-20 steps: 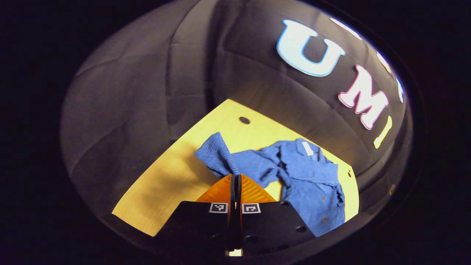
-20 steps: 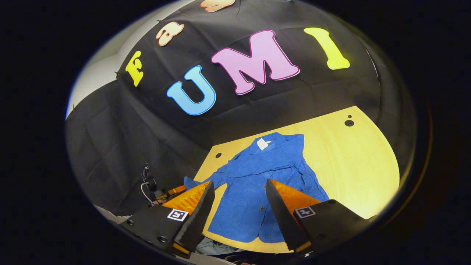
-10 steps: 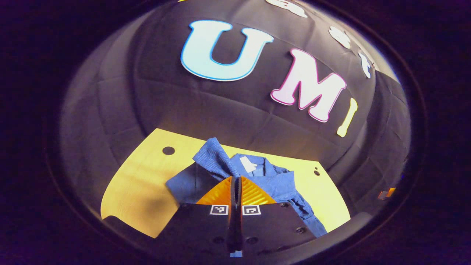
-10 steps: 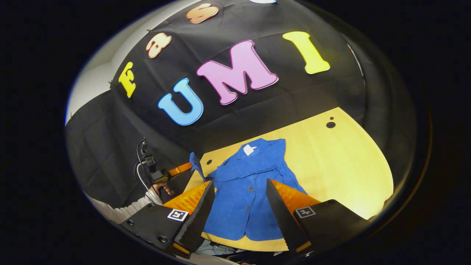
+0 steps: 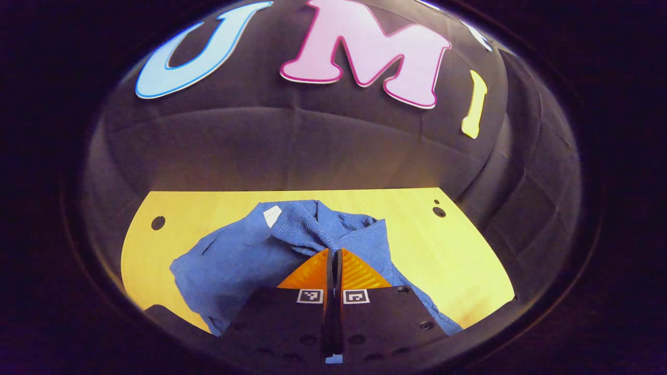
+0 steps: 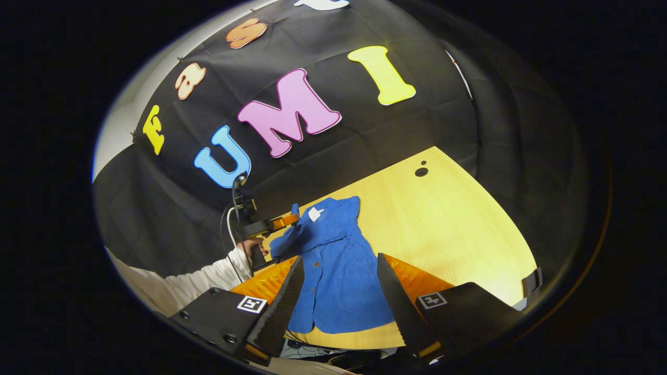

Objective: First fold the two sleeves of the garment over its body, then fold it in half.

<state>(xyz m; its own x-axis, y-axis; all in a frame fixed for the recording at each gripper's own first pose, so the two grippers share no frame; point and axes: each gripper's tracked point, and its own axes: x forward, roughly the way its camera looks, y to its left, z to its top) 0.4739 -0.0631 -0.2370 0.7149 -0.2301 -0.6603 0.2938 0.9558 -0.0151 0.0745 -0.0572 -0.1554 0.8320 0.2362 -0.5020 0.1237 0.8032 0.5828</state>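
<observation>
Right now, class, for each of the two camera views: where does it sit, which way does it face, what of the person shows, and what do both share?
Left gripper view: rides the left claw, facing the booth's back wall across the table; its fingers are shut on a sleeve.
Right gripper view: rides the open right claw, raised at the table's near edge, looking along the garment; a hand and white sleeved arm hold the left claw.
Shared: the blue garment, table, wall.

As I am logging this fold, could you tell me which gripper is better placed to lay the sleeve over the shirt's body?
Left: the left gripper is shut on the sleeve; the right gripper is open.
</observation>
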